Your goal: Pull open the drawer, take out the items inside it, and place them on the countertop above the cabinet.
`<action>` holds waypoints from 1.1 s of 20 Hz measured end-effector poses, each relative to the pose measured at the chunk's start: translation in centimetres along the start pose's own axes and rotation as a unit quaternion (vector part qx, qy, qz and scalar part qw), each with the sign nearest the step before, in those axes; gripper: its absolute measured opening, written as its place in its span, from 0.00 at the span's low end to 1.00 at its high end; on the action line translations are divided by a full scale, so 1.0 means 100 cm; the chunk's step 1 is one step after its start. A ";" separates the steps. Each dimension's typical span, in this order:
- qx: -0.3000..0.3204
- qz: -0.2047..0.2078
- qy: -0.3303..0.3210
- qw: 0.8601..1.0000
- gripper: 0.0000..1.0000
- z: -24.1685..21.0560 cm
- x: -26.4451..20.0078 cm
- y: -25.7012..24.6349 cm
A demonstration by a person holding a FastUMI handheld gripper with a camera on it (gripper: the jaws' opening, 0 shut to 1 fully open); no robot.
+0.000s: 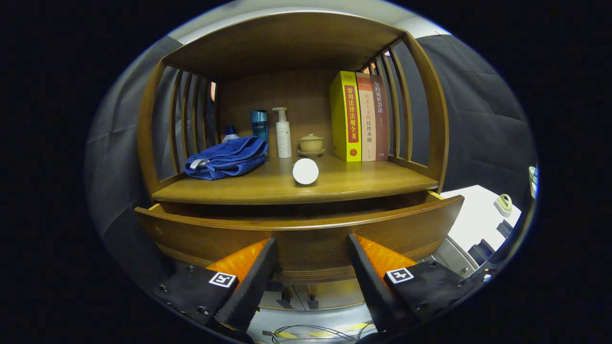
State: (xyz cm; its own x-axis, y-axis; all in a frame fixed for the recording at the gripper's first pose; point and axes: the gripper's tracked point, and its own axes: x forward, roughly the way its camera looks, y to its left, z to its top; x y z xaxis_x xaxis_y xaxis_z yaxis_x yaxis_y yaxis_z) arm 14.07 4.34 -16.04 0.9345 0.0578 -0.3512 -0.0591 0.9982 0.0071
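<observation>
Drawer (306, 229) front runs crosswise, pulled toward the gripper (311, 248); fingers spread wide, holding nothing.

The wooden drawer (306, 229) stands pulled partly out below the counter (296, 187). Its curved front juts forward and tilts slightly. Its inside is hidden. A white round item (305, 171), perhaps a jar on its side, lies on the counter above the drawer.

Staged household booth, draped in dark cloth (478, 110). Wooden cabinet (296, 186) holds towel (227, 157), toiletries, books (363, 117). Cables (306, 332) on floor at 6 o'clock.
</observation>
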 end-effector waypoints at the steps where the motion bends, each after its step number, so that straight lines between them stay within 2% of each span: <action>1: -0.001 0.000 0.000 1.000 0.98 0.001 0.005 0.001; 9: -0.011 -0.004 0.000 1.000 0.98 0.011 0.036 0.002; 16: -0.012 -0.010 0.011 1.000 0.99 0.012 0.035 0.001; 22: -0.020 -0.010 -0.035 0.999 0.98 0.081 0.011 -0.001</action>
State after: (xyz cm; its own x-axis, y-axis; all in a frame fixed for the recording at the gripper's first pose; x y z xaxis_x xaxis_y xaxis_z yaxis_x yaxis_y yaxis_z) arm 17.95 4.42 -8.80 0.9579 0.0411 -0.2840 -0.0540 0.9978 -0.0378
